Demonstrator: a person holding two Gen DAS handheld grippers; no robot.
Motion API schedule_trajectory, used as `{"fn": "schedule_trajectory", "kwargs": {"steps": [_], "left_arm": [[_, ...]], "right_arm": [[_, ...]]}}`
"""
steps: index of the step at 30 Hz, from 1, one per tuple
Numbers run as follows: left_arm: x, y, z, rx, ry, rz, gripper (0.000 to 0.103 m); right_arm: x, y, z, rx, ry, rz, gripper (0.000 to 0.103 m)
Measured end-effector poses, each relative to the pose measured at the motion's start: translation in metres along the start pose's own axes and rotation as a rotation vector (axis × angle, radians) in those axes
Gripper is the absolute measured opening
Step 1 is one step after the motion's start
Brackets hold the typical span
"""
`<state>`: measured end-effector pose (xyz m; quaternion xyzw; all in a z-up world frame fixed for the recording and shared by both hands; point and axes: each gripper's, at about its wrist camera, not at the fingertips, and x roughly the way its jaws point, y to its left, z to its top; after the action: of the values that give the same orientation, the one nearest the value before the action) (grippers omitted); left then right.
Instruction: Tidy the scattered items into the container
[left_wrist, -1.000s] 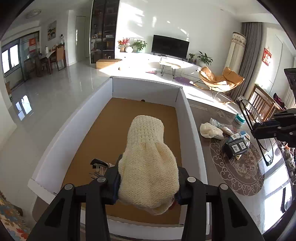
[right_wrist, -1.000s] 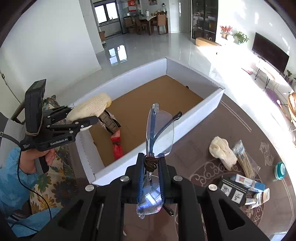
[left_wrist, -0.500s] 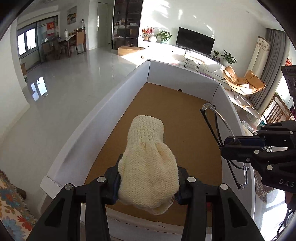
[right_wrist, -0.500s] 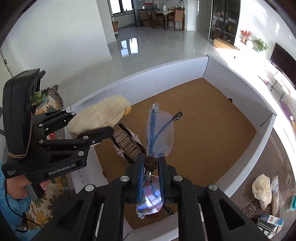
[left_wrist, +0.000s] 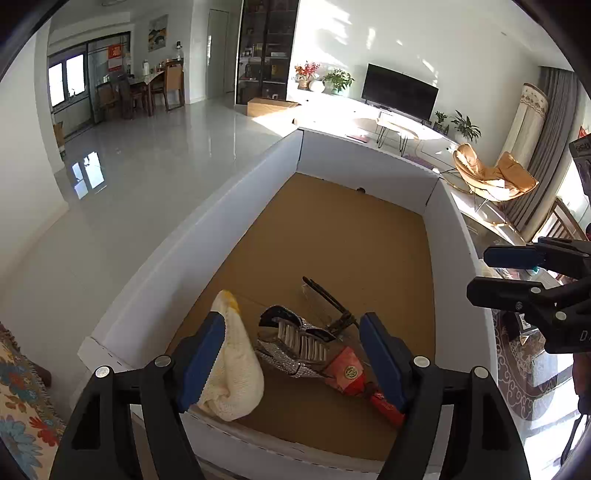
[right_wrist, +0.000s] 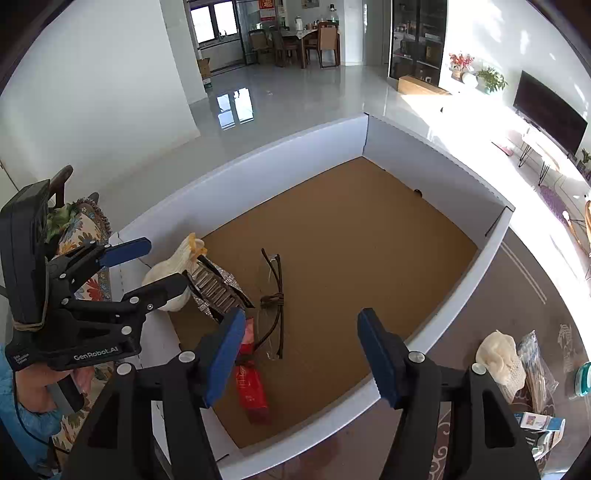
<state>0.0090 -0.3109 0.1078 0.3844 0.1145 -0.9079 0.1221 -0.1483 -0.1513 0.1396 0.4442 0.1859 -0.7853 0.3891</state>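
Scattered items are partly gathered: a knitted cream mitten (left_wrist: 232, 373), glasses (right_wrist: 274, 302), a sparkly clip (left_wrist: 295, 339) and a red packet (right_wrist: 252, 384) lie in the white box (right_wrist: 295, 147), near one corner. Both the left tongs (left_wrist: 291, 358) and right tongs (right_wrist: 299, 354) are held apart – empty. A second mitten (right_wrist: 501, 360), swabs (right_wrist: 535, 365) and small cartons (right_wrist: 541, 424) are left on the dark patterned counter (right_wrist: 517, 288), in a sunlit living room

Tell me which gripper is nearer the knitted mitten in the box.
Left. The left gripper hangs open right over the mitten; the right gripper is open farther along, above the glasses.
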Motion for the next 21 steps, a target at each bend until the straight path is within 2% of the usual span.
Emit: {"fn": "schedule_trajectory", "kwargs": {"steps": [4,6,7,11,13,15,18,21], "left_arm": [[-0.021,-0.047,-0.006,0.071,-0.047,-0.086,0.075],[-0.031,-0.077,-0.012,0.111,-0.063,-0.145,0.075],[-0.035,-0.093,-0.016,0.134,-0.065,-0.174,0.076],[-0.052,-0.162,-0.042,0.260,-0.051,-0.292,0.077],[-0.057,-0.195,-0.060,0.330,-0.034,-0.334,0.091],[-0.057,-0.226,-0.080,0.393,-0.014,-0.374,0.092],[-0.043,-0.270,-0.113,0.474,0.038,-0.408,0.092],[-0.016,-0.302,-0.141,0.499,0.095,-0.421,0.092]], "right_arm": [[-0.028,-0.039,-0.011,0.061,0.006,-0.049,0.065],[-0.045,-0.062,-0.017,0.093,0.021,-0.056,0.070],[-0.053,-0.075,-0.022,0.103,0.039,-0.052,0.077],[-0.085,-0.126,-0.067,0.111,0.092,-0.100,0.081],[-0.102,-0.157,-0.109,0.161,0.088,-0.132,0.084],[-0.114,-0.189,-0.161,0.248,0.058,-0.165,0.087],[-0.121,-0.225,-0.251,0.374,0.019,-0.265,0.088],[-0.120,-0.251,-0.338,0.541,-0.012,-0.345,0.088]]}}
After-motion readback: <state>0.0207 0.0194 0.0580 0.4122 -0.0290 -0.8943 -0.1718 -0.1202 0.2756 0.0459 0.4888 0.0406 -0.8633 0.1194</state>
